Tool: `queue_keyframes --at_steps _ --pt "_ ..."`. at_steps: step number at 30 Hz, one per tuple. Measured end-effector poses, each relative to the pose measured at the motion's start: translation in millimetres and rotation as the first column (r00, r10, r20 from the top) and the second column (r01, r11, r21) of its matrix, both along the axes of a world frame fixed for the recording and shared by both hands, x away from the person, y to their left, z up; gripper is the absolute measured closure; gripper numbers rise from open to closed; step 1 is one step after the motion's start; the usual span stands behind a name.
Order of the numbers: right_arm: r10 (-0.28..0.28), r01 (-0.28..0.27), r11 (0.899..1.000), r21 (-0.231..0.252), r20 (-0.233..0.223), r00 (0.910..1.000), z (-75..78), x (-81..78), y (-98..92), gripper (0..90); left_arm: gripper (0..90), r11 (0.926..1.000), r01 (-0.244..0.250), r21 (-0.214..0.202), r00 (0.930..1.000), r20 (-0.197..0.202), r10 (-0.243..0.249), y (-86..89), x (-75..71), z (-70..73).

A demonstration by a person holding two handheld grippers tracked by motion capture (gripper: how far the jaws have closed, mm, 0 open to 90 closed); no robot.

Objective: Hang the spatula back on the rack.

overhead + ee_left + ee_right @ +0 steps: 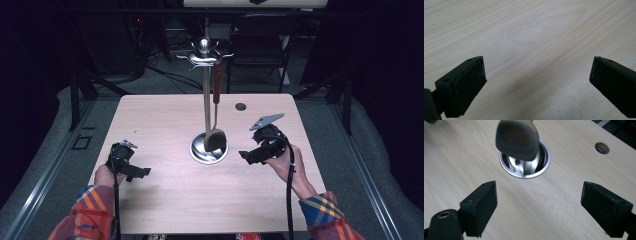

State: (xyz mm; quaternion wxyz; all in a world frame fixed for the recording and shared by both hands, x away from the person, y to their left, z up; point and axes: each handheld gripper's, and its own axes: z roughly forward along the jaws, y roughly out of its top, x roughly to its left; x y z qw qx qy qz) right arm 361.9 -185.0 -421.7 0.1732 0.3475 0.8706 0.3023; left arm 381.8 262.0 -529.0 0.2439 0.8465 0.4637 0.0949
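Seen from the high view: a metal utensil stand point(206, 100) upright at the middle of the wooden table point(165, 120), its round dished base point(208, 149) resting on the wood, with hooks around a knob at the top. Hung from one hook, a spatula point(216, 120) with a reddish-brown handle, its dark blade low over the base, just right of the pole. Held to the right of the base, near it but apart, the right gripper point(246, 156), pointed toward the stand. Held well apart at the table's left side, the left gripper point(140, 172). Also visible there: a small round hole point(240, 106) in the tabletop behind the stand.

From the right gripper view point(539, 207): jaws spread wide with nothing but bare wood between them; beyond them, the shiny base point(544, 167) and the spatula blade point(517, 140) hanging over its bowl. Impossible to tell whether the blade touched the bowl. Otherwise, only reflections in the dish.

From the left gripper view point(536, 77): jaws likewise wide apart, clamped on nothing, over plain wood grain.
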Motion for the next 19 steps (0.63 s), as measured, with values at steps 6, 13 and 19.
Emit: queue_keyframes --at_steps 6,13,19 --pt "-0.01 0.009 0.999 -0.046 -0.033 0.9994 -16.1 -5.6 -5.4 0.0 0.4 1.0 0.003 -0.001 1.0 0.002 -0.003 0.1 0.1 -0.1" --pt "-0.038 0.038 0.998 -0.043 0.0 0.9993 -35.9 -20.2 -20.8 0.0 1.3 0.9999 -0.001 0.011 1.0 0.0 0.001 0.4 0.2 -0.3" --pt "-0.048 0.049 0.999 -0.012 0.071 0.9963 -36.0 -32.5 -29.4 0.0 2.6 0.9998 0.002 0.018 1.0 0.005 -0.002 -0.2 0.1 -0.3"
